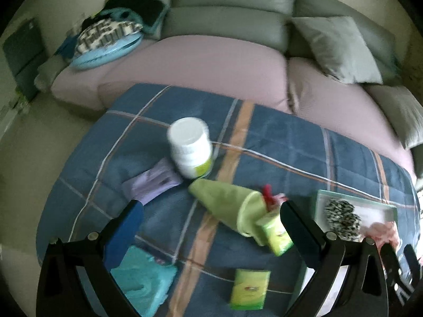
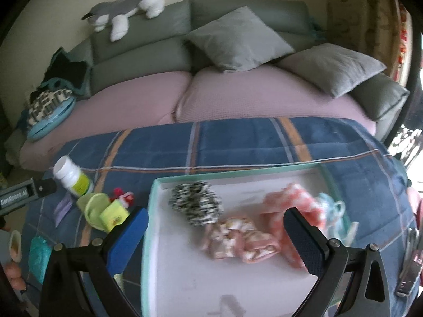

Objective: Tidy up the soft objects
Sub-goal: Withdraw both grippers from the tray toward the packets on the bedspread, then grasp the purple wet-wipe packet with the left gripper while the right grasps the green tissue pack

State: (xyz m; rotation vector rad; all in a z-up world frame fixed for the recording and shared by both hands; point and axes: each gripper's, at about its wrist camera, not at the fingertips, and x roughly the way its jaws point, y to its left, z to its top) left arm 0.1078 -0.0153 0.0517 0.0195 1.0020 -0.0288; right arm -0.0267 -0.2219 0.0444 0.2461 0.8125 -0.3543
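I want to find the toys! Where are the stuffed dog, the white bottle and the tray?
stuffed dog (image 2: 124,5), right wrist view, on its grey back.
white bottle (image 1: 190,148), left wrist view, on its side.
tray (image 2: 185,277), right wrist view, on its bare floor.

Tray's (image 2: 156,237) near half seems clear; scrunchies (image 2: 238,235) crowd its far half.

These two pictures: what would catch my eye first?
Probably the white tray on the plaid blanket, holding a black-and-white scrunchie and pink ones. Left of it stands a white bottle beside a green cloth. A plush dog lies atop the sofa.
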